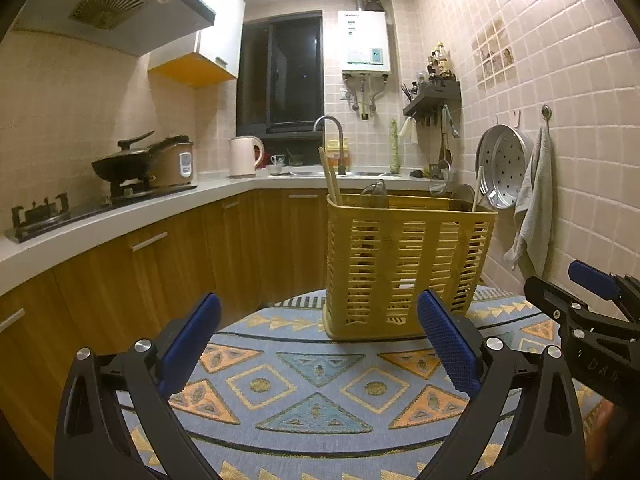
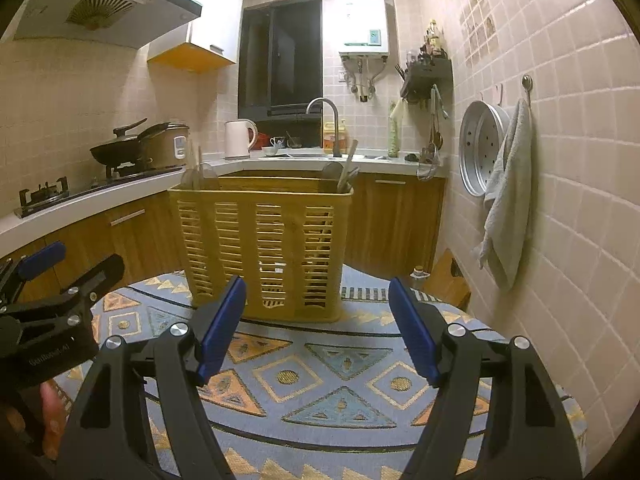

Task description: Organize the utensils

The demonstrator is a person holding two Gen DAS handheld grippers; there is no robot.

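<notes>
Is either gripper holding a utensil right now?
No, the left gripper and the right gripper both stand open and empty over the cloth, short of the basket.

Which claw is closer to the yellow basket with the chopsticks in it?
Right, though only slightly. The right gripper faces the yellow utensil basket almost head-on, its fingertips near the base. The left gripper sits a bit farther back and off to the basket's left. Both are open and empty.

You have a round table (image 1: 320, 400) in front of you, covered with a blue cloth (image 2: 340, 380) with orange and blue triangles. One yellow basket (image 1: 404, 264) with slots stands right on the cloth, near the far edge. Spoons and chopsticks stick out of it.
</notes>
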